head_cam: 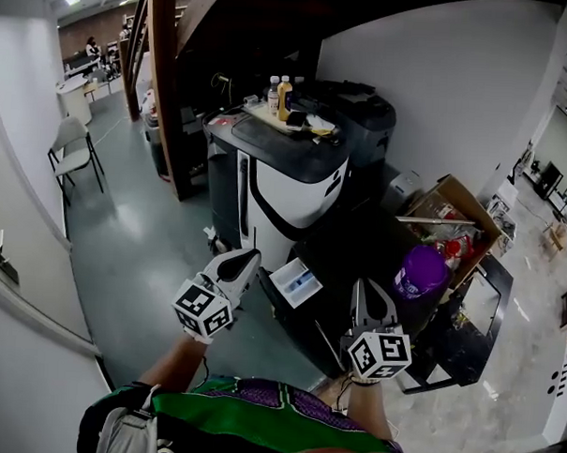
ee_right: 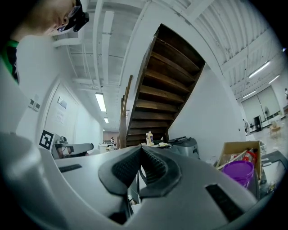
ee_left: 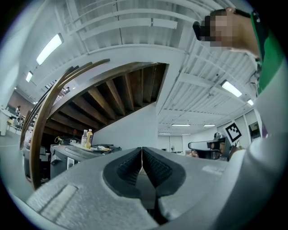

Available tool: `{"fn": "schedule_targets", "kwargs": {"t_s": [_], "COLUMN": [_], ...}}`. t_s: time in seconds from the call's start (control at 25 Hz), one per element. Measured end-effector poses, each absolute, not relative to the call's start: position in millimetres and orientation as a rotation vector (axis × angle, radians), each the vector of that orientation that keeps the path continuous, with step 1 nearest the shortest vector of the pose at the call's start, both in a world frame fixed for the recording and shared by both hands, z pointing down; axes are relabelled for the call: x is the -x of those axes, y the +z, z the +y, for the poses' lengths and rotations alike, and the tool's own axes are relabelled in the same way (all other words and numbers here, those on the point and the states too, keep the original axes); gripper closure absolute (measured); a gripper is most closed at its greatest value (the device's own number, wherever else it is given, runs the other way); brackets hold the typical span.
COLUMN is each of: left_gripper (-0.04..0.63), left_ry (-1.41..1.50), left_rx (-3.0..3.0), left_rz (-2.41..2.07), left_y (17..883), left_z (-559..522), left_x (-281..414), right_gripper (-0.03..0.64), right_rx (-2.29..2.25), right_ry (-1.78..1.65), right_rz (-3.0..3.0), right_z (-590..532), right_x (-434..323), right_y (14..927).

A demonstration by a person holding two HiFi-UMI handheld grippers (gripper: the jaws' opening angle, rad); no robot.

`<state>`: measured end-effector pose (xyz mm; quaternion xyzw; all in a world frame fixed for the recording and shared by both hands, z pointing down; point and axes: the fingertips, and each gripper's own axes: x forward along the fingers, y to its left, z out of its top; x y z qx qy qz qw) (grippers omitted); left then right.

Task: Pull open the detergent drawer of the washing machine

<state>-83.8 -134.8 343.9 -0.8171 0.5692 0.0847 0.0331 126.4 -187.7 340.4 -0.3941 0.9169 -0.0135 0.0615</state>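
Head view, looking steeply down: one dark wooden staircase [head_cam: 163, 75] climbs along the far side, the biggest thing in the room. Below it stands one white-and-black machine [head_cam: 294, 188] with a tray [head_cam: 258, 113] on its top. Nearer the person is one dark washing machine [head_cam: 343, 252], low and hard to make out in the shadow. To its right sits one open cardboard box [head_cam: 458, 205] full of odds and ends, and one grey chair [head_cam: 74, 146] stands well apart by the left wall. One purple tub [head_cam: 420, 272] rests on the washing machine, just beside the box. There are two grippers, each with one marker cube. The left gripper [head_cam: 252, 258] has its cube [head_cam: 203, 307] towards the person, and its own view shows the jaws pressed together with nothing between them. The right gripper [head_cam: 365, 288] has its cube [head_cam: 377, 354] likewise towards the person, and its jaws meet at the tips, also empty. Between the two grippers, the one detergent drawer [head_cam: 296, 281] juts out of the washing machine's front. It is pale with blue inside, stands already open, and lies close to the left gripper's tip but not touching it. Two bottles stand side by side on the tray, one pale [head_cam: 273, 96] and one yellow [head_cam: 285, 97].
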Motion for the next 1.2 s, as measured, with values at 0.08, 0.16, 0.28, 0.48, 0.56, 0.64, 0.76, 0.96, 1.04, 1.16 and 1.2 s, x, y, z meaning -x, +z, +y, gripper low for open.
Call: {"fn": "schedule_targets", "kwargs": {"t_s": [0.08, 0.16, 0.28, 0.48, 0.56, 0.64, 0.76, 0.96, 1.04, 1.16, 1.2], "left_gripper": [0.577, 0.575, 0.577, 0.576, 0.577, 0.576, 0.575, 0.576, 0.577, 0.577, 0.576], "left_ry": [0.271, 0.264, 0.231, 0.235, 0.243, 0.250, 0.260, 0.274, 0.268, 0.260, 0.259], "left_rx": [2.502, 2.488, 2.475, 2.468, 2.464, 2.462, 2.462, 2.462, 2.465, 2.473, 2.476], "left_rz": [1.773, 1.790, 1.805, 1.819, 1.818, 1.817, 1.821, 1.835, 1.839, 1.838, 1.837], "left_y": [347.1, 351.9, 358.3, 362.9, 362.5, 363.3, 365.3, 370.4, 374.1, 376.8, 377.3], "left_z": [-132.3, -131.0, -129.5, -131.0, -133.6, -135.5, -135.7, -136.3, -137.5, -138.9, -139.3], "left_x": [78.7, 74.4, 67.1, 57.6, 54.6, 52.4, 50.3, 50.7, 49.6, 47.4, 46.7], "right_gripper": [0.617, 0.617, 0.617, 0.617, 0.617, 0.617, 0.617, 0.617, 0.617, 0.617, 0.617], "right_rx": [1.176, 1.163, 1.148, 1.139, 1.146, 1.160, 1.172, 1.151, 1.148, 1.146, 1.146], "right_ry": [-0.044, -0.048, -0.050, -0.056, -0.051, -0.051, -0.059, -0.053, -0.056, -0.063, -0.065], "right_rz": [2.782, 2.786, 2.796, 2.807, 2.806, 2.803, 2.807, 2.829, 2.834, 2.837, 2.837], "right_z": [-190.1, -192.2, -192.9, -191.9, -193.3, -195.2, -196.8, -194.7, -194.2, -193.6, -193.3], "right_x": [-130.3, -133.9, -139.0, -151.6, -157.6, -163.4, -168.0, -164.3, -164.2, -164.4, -164.5], "right_y": [345.0, 350.2, 356.5, 359.1, 357.9, 358.3, 360.5, 364.8, 368.1, 370.3, 370.5]}}
